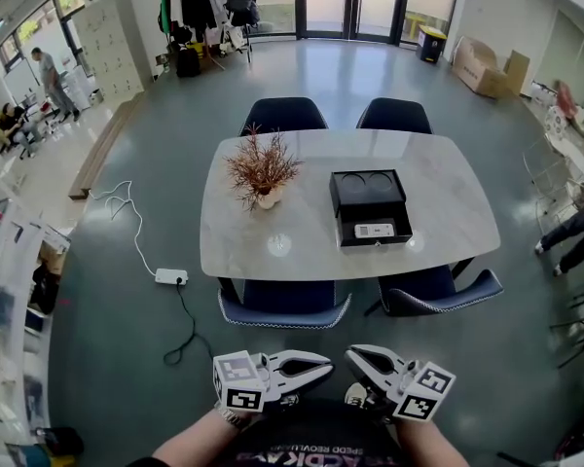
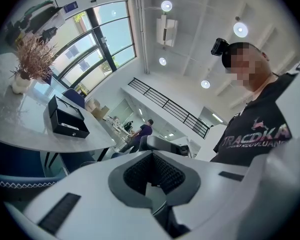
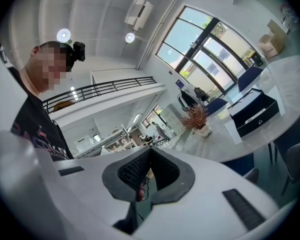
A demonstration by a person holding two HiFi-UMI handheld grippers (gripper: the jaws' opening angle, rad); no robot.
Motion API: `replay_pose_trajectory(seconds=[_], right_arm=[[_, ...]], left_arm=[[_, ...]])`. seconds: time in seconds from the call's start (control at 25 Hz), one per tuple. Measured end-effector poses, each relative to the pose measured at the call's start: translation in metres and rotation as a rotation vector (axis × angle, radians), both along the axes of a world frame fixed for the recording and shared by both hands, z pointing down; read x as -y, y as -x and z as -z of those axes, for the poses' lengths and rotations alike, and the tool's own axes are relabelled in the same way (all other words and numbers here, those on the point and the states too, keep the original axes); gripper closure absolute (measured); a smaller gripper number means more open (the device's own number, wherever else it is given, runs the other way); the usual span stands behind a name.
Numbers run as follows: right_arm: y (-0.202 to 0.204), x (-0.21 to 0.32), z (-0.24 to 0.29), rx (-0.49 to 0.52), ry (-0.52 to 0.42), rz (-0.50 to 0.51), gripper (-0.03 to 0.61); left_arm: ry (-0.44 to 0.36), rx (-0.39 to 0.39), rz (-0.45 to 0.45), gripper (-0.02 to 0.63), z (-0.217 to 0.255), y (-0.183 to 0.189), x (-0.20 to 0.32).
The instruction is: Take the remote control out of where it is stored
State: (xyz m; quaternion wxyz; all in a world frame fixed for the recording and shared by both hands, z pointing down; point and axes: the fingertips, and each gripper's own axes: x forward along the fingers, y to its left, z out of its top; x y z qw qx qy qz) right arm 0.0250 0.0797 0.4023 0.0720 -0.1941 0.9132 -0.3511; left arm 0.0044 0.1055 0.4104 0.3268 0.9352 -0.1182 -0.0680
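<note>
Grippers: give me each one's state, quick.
Left gripper: closed, holding nothing.
Right gripper: closed, holding nothing.

We hold the left hand-held gripper point(image 1: 321, 365) and the right hand-held gripper point(image 1: 354, 358) low before our chest, tips turned inward and nearly meeting. Each has its jaws pressed together with nothing between them. Our left forearm point(image 1: 190, 444) and right forearm point(image 1: 436, 446) angle in from below.

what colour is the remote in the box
The remote is white, inside the black box; head view shows it best.
</note>
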Motion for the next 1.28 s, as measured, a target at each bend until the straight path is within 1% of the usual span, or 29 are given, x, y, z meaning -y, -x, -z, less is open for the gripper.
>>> replay_pose_trajectory(seconds=[0.32,0.6,0.8,1.0,1.28], right_arm=[[0.033,0.000,-0.006,-0.001,0.003,-0.006,0.566],[0.048,-0.006,-0.007,-0.015,-0.003,-0.040,0.567],[0.045,-0.011,-0.002,-0.029,-0.011,-0.081,0.568],[0.042,-0.016,-0.004,-0.036,-0.001,-0.095,0.568],[0.038,-0.006,-0.004,-0.022,-0.005,-0.065,0.566]], left_arm=[[0.000,-0.002,-0.007,0.614,-0.007,0.032,-0.002],[0.004,-0.019,-0.044,0.614,-0.010,0.043,-0.005],[-0.011,-0.037,-0.074,0.614,-0.003,0.045,-0.009],[-0.020,-0.045,-0.081,0.614,0.000,0.045,-0.013],[-0.001,-0.035,-0.048,0.614,-0.001,0.040,-0.007]])
